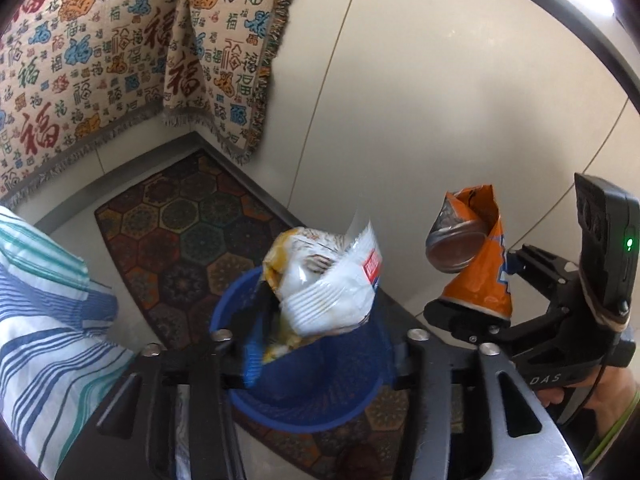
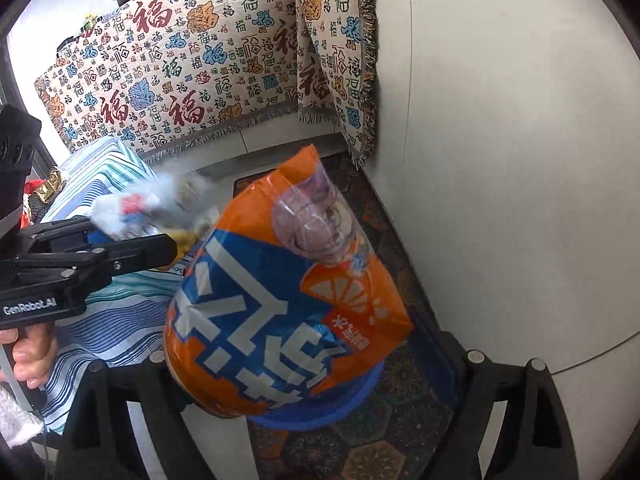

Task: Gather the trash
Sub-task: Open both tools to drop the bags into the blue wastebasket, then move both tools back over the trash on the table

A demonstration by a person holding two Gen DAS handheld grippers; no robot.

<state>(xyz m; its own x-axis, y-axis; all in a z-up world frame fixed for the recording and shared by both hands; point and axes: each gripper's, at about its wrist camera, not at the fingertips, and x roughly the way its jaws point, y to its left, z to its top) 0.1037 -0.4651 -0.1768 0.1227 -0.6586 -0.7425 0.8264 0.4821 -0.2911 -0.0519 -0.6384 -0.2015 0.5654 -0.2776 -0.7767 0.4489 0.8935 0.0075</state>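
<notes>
While left hand-held gripper [image 1: 320,344] gapes above crinkled white wrapper [image 1: 328,280], right hand-held gripper [image 1: 496,292] clamps crumpled orange bag [image 2: 288,300].

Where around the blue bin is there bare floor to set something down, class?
Free: pale floor between the patterned rug and the wall. Crowded: above the blue bin, where the white wrapper and orange packet hang; striped bedding borders its other side.

Pale tiled floor [image 1: 420,120]; dark hexagon-patterned rug [image 1: 168,232] lies on it; round blue mesh plastic bin [image 1: 320,400] stands on the rug.
</notes>
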